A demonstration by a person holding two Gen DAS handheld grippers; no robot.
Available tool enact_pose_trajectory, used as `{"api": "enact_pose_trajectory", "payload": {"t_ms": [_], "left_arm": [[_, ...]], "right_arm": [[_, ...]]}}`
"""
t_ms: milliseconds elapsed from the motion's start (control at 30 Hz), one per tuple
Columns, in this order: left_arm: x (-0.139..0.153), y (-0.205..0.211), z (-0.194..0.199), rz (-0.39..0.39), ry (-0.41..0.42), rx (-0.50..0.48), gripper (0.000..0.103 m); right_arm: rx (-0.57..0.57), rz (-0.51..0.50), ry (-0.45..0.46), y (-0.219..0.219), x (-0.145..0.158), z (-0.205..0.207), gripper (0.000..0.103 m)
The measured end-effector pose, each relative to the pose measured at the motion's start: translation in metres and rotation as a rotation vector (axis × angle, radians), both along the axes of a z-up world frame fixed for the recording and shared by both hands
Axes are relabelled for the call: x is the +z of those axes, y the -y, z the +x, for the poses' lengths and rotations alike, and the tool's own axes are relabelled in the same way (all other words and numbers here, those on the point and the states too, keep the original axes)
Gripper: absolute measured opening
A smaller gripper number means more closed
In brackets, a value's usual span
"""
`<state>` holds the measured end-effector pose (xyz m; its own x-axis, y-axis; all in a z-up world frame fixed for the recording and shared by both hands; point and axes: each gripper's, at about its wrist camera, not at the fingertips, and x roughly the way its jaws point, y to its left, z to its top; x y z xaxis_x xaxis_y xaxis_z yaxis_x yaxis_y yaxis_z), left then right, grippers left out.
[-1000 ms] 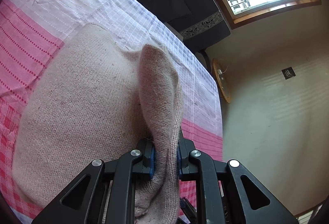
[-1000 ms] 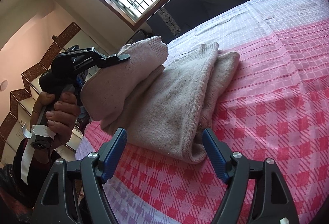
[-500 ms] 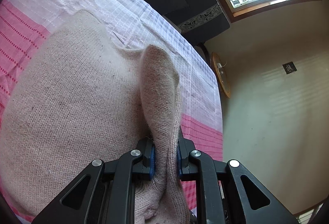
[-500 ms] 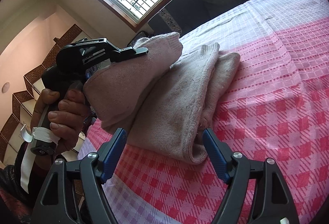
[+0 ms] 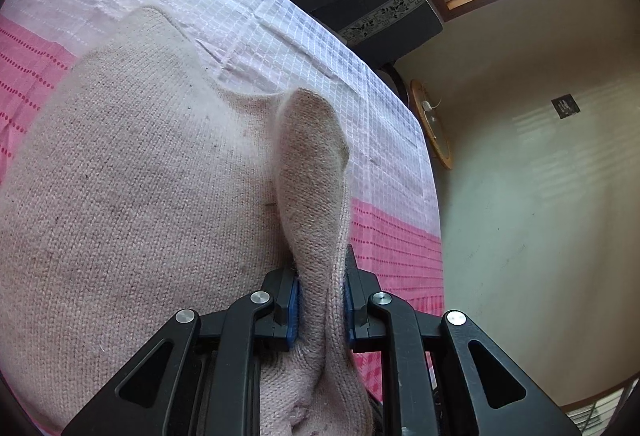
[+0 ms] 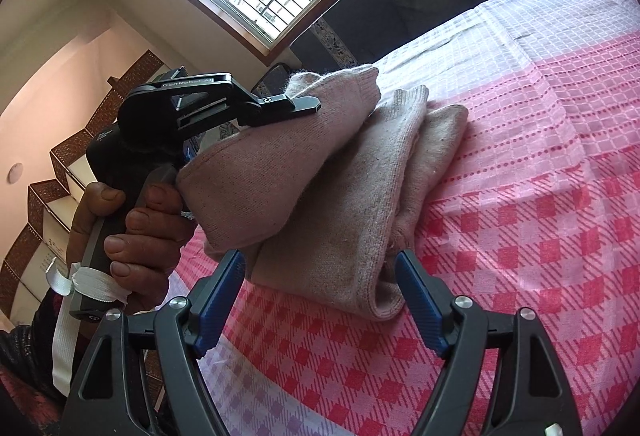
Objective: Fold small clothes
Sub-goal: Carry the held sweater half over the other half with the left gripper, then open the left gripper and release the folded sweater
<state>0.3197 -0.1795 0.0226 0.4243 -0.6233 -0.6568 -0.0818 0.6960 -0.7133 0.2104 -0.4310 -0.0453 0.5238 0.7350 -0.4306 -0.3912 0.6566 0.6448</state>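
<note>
Nearest us, our right gripper hangs spread wide and empty over the pink checked cloth-covered bed, facing the beige knitted garment's folded edge. Our left gripper pinches a fold of that garment. Since a second ago it has carried this fold farther over the pile, so the fold is nearly laid.

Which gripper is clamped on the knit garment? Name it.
The left gripper: its blue pads are shut on a fold of the beige knit garment. The right gripper hangs open above the checked cloth, gripping nothing.
</note>
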Motion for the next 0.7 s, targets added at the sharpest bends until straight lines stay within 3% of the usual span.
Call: {"api": "enact_pose_trajectory", "payload": {"t_ms": [233,367,467,533,700], "left_arm": [[0.015,0.008,-0.005,-0.029,0.069,-0.066,0.029],[0.037,0.005,-0.020,-0.056,0.177,-0.109,0.033],[0.050,-0.024,-0.039,-0.039,0.297,-0.047,0.045],[0.051,-0.055,-0.052,-0.004,0.370,0.010,0.045],[0.025,-0.126,-0.085,0.189,0.462,0.126,0.045]], "right_arm": [[-0.013,0.019,-0.013,0.008,-0.002,0.002,0.077],[-0.048,0.080,-0.047,0.022,-0.009,0.006,0.077],[-0.093,0.152,-0.057,0.038,-0.015,0.006,0.077],[-0.124,0.175,-0.026,0.046,-0.011,0.000,0.076],[-0.012,0.177,0.025,0.029,0.012,-0.009,0.067]]}}
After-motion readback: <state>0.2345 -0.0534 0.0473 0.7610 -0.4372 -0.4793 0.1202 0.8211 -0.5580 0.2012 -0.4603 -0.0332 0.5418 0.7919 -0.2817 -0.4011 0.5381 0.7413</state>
